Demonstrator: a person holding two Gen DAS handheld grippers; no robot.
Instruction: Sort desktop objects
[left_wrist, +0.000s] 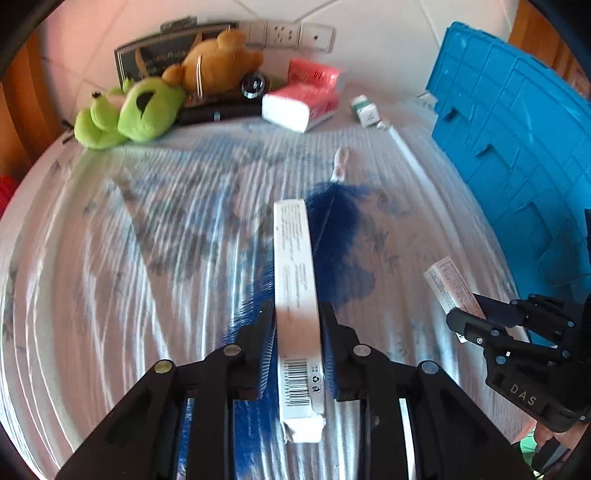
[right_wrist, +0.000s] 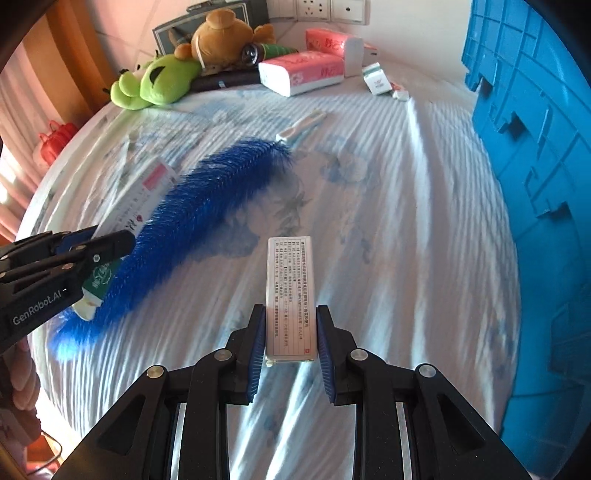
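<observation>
At the far left a green plush frog (right_wrist: 155, 83) lies by a brown teddy bear (right_wrist: 221, 37) on the patterned bedsheet (right_wrist: 406, 221); beside them sit pink tissue packs (right_wrist: 299, 72); the left tool (left_wrist: 297, 332) pinches a long toothpaste box (left_wrist: 297, 288) above a blue bristle duster (right_wrist: 192, 218) that lies on the sheet; the right tool (right_wrist: 291, 332) pinches a small white medicine box (right_wrist: 290, 291) over the sheet; a blue plastic crate (right_wrist: 535, 147) stands at the right edge.
</observation>
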